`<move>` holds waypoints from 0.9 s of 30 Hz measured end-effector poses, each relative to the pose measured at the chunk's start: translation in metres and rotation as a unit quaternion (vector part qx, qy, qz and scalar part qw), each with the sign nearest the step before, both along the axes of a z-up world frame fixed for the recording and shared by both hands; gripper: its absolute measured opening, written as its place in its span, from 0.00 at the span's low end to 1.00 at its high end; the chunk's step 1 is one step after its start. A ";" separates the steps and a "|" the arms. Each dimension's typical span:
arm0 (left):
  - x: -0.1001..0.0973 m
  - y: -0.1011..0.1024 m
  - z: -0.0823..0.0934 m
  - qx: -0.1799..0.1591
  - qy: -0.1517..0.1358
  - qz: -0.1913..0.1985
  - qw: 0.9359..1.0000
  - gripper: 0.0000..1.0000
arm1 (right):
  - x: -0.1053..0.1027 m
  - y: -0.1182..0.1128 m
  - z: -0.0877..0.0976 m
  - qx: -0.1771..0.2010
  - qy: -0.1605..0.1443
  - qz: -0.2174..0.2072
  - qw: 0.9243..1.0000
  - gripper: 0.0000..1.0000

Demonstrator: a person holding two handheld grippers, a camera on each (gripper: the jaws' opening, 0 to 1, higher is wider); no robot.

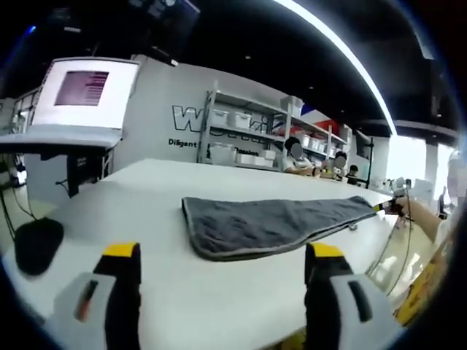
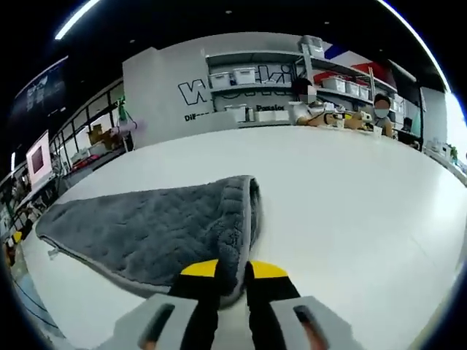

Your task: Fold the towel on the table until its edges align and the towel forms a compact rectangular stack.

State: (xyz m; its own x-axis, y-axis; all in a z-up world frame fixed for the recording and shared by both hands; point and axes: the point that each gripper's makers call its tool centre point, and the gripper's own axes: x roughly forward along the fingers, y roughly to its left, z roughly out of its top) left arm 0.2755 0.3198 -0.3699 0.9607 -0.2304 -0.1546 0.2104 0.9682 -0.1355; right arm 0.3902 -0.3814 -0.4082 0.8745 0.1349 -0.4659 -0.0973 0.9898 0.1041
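Right claw (image 2: 232, 281) clamped on towel (image 2: 157, 230) end at counter (image 2: 350, 189) edge; long axis runs toward left claw (image 1: 222, 281), open, hovering off opposite end.

Two-jaw left gripper (image 1: 222, 273): black fingers (image 1: 122, 292) capped with yellow tips, pale grey housings with dark slots, one slot showing red. Right gripper (image 2: 233, 271): same black fingers (image 2: 198, 292), yellow tips, grey slotted housings.

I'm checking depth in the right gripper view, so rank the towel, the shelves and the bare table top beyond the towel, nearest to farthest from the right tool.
1. Towel: pinched in the right tool, low and left.
2. Table: bare top beyond the towel, right.
3. Shelves: against the back wall, top centre.
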 end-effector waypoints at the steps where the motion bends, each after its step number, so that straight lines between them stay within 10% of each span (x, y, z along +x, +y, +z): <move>1: 0.000 0.000 0.000 -0.001 0.000 0.001 1.000 0.98 | 0.000 0.000 0.001 -0.004 0.001 0.003 1.000 0.09; 27: -0.005 -0.014 -0.002 0.000 0.001 -0.018 1.000 0.97 | 0.014 -0.115 0.027 -0.011 -0.021 -0.126 0.992 0.05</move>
State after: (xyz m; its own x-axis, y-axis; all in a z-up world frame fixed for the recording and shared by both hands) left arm 0.2701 0.3059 -0.3715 0.9515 -0.2652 -0.1560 0.2452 0.9599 -0.1358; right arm 0.4040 -0.4969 -0.3810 0.8977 -0.1003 -0.4290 0.1500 0.9852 0.0836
